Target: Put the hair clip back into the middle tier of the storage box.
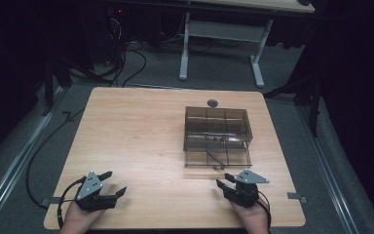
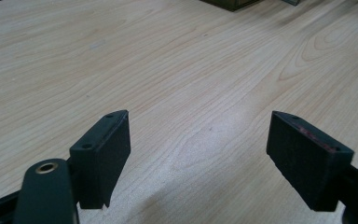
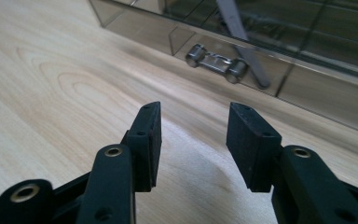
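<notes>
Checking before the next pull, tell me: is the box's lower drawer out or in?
Out, partly: the lower drawer juts toward the person beyond the smoky box above it.

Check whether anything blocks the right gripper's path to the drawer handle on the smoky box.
Nothing visible does. The right gripper is open and empty, and between it and the metal handle of the drawer lies bare table.

Smoky clear drawer box [image 1: 216,131] on table's right half, bottom drawer [image 1: 217,158] slightly out.

the left gripper [image 2: 198,161] holds its two black jaws wide apart above bare wooden table [image 2: 177,70], with a dark, possibly box-like corner [image 2: 230,3] at the frame's top edge.
</notes>
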